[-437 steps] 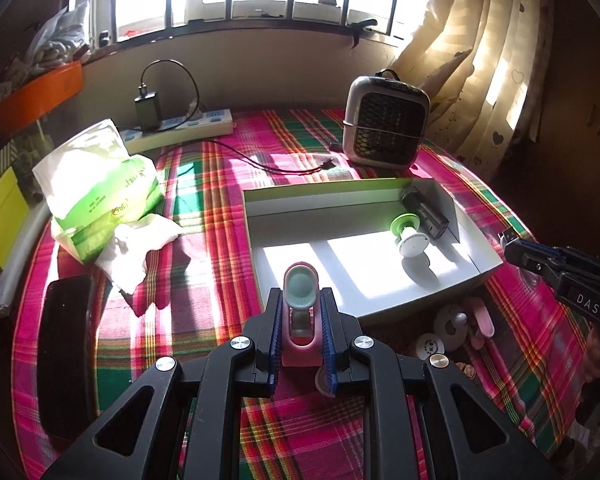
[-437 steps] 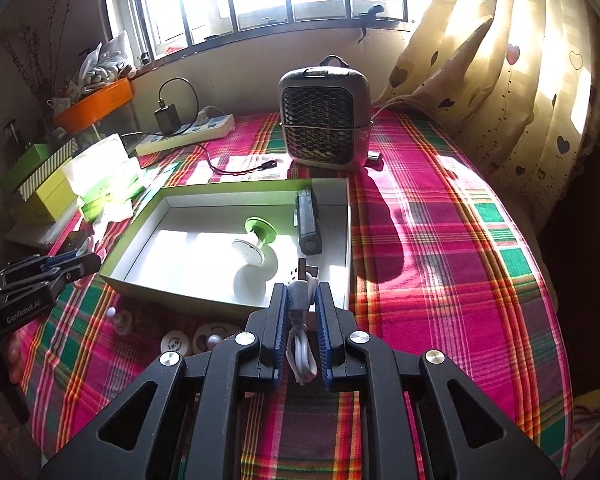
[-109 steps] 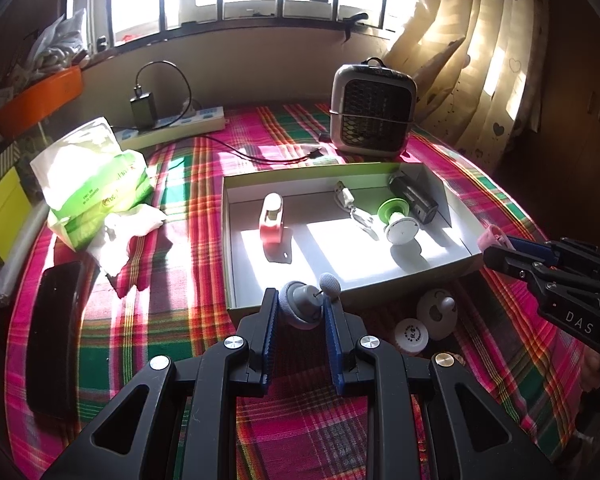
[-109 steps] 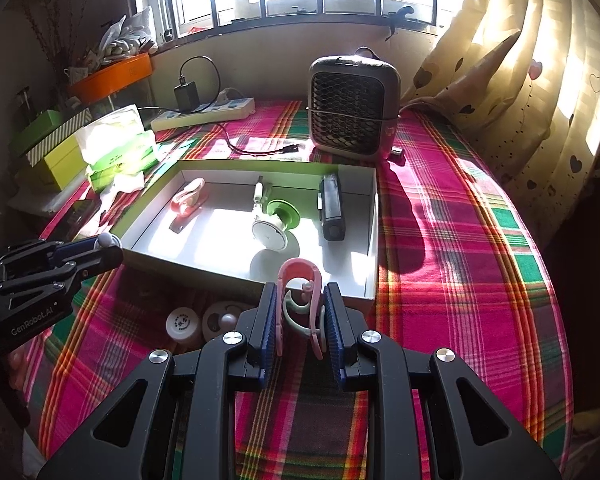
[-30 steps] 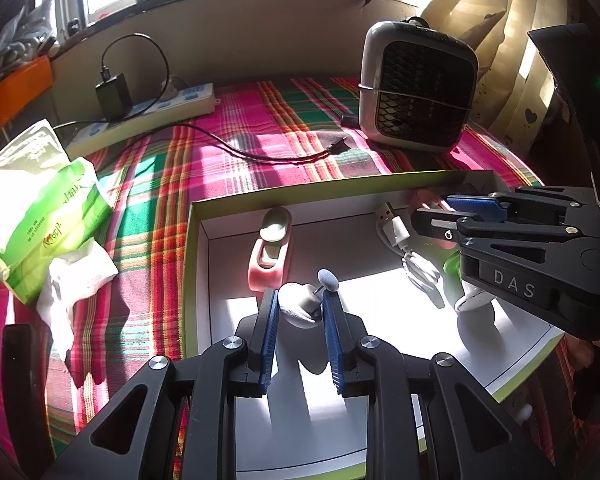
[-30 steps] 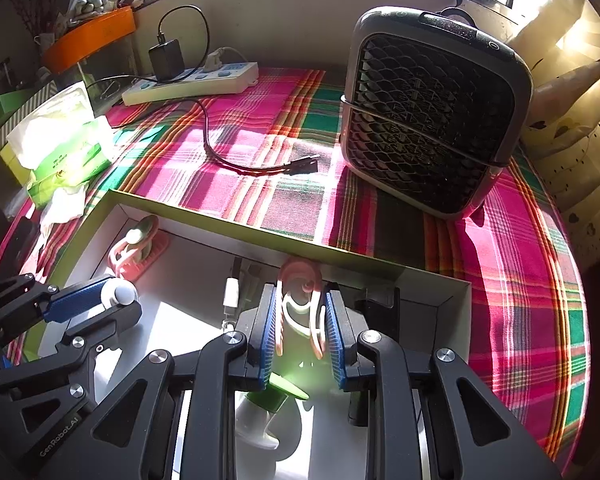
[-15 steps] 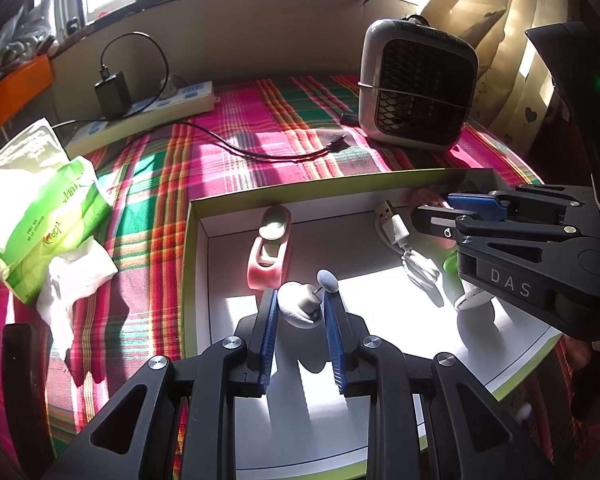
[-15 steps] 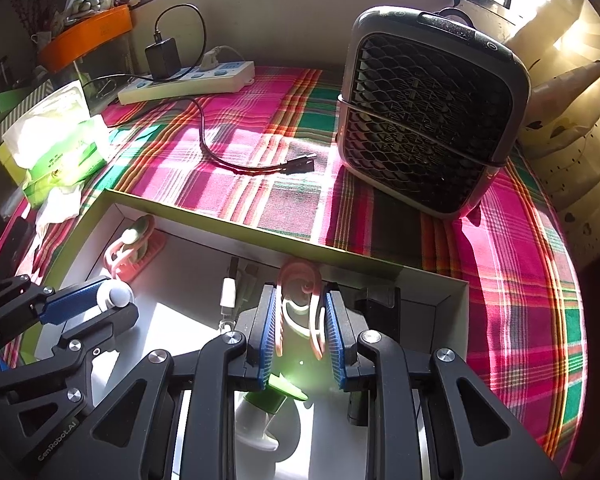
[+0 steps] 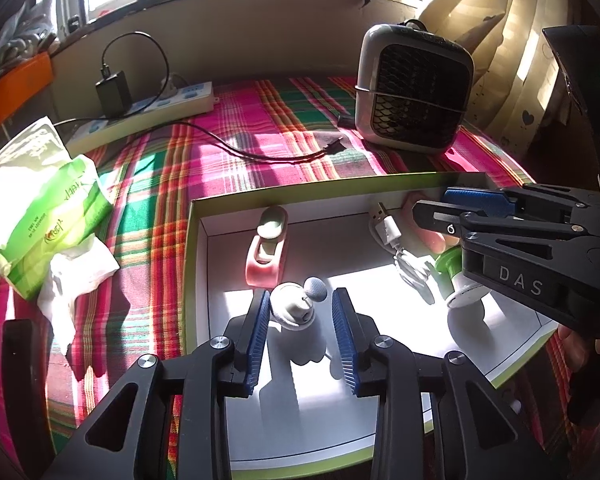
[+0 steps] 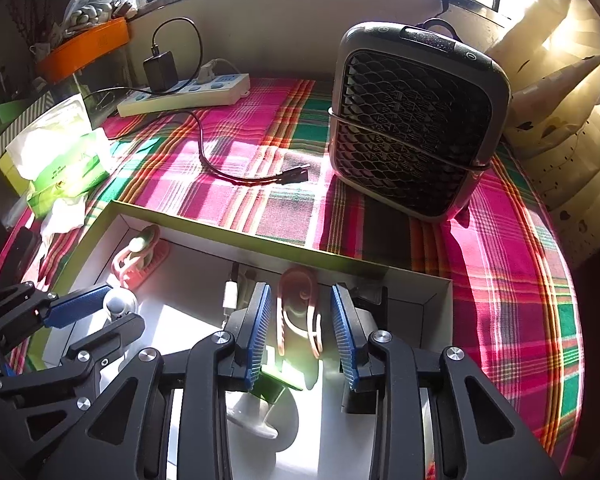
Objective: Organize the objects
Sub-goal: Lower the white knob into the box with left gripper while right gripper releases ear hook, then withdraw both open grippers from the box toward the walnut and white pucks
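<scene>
A green-rimmed white box (image 9: 332, 190) (image 10: 228, 232) lies on the plaid cloth. My left gripper (image 9: 300, 320) is open over the box, its jaws apart around a white knob piece (image 9: 296, 308) that sits between them. My right gripper (image 10: 298, 332) is open too, with a pink hook holder (image 10: 298, 312) loose between its jaws. In the box lie another pink holder (image 9: 266, 248), a white USB cable (image 9: 392, 240) and a green-and-white suction piece (image 9: 460, 296). The right gripper also shows in the left wrist view (image 9: 460, 204).
A grey heater fan (image 10: 416, 120) stands behind the box. A power strip (image 9: 148, 108) with a black cord (image 9: 284, 156) lies at the back. A green tissue pack (image 9: 48, 216) and crumpled tissue (image 9: 80, 268) lie to the left.
Both grippers have opened: the left let go of the white knob piece and the right let go of the pink hook holder, both now inside the box.
</scene>
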Tool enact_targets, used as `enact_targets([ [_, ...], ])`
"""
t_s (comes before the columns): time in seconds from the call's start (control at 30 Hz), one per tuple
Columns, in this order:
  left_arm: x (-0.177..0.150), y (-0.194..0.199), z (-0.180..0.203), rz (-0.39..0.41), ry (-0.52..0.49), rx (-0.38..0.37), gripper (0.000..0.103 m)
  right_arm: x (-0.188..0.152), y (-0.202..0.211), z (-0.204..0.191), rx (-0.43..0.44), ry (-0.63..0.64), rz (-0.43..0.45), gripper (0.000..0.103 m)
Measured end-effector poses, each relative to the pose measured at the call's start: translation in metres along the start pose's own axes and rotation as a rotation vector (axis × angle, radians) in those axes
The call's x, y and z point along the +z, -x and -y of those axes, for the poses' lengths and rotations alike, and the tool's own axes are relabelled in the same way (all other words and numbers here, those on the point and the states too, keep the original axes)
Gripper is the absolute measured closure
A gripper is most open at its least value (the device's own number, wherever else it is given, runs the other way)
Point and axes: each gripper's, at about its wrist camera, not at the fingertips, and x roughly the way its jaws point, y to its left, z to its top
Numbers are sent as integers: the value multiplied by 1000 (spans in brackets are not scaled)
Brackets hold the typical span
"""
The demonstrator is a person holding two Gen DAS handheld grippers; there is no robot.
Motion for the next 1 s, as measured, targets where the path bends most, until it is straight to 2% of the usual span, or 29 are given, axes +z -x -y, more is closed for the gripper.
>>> enact_targets([
  [0.17, -1, 6, -1, 6, 8, -12, 70, -3, 8, -1, -1, -9, 13, 70],
  [0.3, -3, 13, -1, 13, 8, -17, 69, -7, 16, -1, -1, -21, 24, 65],
  [0.53, -9, 32, -5, 43, 27, -30, 68, -17, 38, -2, 8, -39, 60, 65],
  [1.0, -35, 69, -8, 91, 55, -46, 68, -63, 82, -10, 40, -55, 111, 64],
])
